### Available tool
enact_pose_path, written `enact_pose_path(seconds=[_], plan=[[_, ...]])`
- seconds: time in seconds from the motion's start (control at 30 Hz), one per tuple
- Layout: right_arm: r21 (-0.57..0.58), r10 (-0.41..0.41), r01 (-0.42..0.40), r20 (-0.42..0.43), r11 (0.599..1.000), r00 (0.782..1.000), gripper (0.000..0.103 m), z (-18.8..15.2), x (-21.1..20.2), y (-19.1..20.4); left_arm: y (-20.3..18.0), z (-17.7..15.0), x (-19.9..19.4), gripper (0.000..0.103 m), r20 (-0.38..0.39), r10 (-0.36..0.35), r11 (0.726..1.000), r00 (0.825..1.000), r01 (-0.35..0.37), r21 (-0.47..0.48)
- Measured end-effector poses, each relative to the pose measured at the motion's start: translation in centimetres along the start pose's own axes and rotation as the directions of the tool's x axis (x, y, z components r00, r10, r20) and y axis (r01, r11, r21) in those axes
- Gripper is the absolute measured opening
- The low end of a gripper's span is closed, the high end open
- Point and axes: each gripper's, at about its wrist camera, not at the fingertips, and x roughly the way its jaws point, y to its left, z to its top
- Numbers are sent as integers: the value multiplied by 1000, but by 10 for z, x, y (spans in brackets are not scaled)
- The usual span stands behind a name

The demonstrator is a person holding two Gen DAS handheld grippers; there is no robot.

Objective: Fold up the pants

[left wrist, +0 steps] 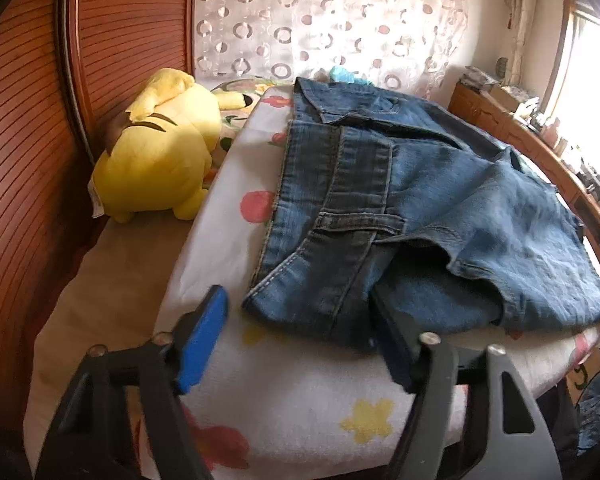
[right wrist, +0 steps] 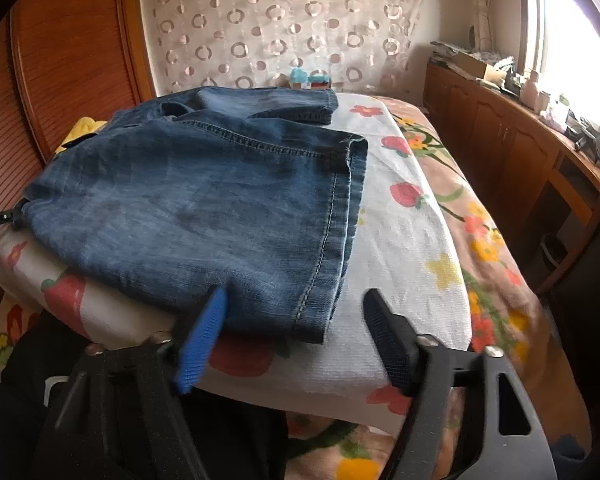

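A pair of blue jeans point(left wrist: 400, 200) lies folded in layers on a white floral towel point(left wrist: 284, 396) on the bed. My left gripper point(left wrist: 300, 320) is open just in front of the near left hem, its jaws straddling the cloth edge without closing. In the right wrist view the jeans point(right wrist: 188, 200) lie folded with the leg hems toward me. My right gripper point(right wrist: 296, 320) is open around the near right corner of the hem, and holds nothing. The tip of the left gripper shows at the jeans' left edge point(right wrist: 0, 218).
A yellow plush toy point(left wrist: 160, 152) lies at the left of the bed by the wooden headboard point(left wrist: 32, 128). A wooden cabinet point(right wrist: 512, 152) with clutter runs along the right wall under the window. A patterned curtain point(right wrist: 280, 28) hangs behind.
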Motion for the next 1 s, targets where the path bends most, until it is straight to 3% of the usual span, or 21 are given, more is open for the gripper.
enact_pose_path(seconds=[0.07, 0.23, 0.5, 0.73, 1.0], plan=[[2, 2, -2, -3, 1000, 1000, 61, -1, 1, -1, 1, -1, -3, 54, 8, -22, 1000, 1000, 22, -8], [1, 2, -2, -16, 1000, 1000, 55, -6, 6, -1, 1, 1, -5, 45, 20, -44, 999, 999, 45, -20], [9, 2, -1, -15, 1000, 1000, 44, -5, 4, -4, 2, 1, -2, 48, 10, -37, 999, 999, 37, -39], [14, -1, 2, -17, 1000, 1000, 20, -1, 6, -8, 1, 5, -5, 48, -10, -37, 999, 999, 37, -39], [4, 15, -15, 2, 1000, 1000, 6, 3, 3, -10, 7, 11, -11, 48, -6, -90, 993, 996, 90, -79]])
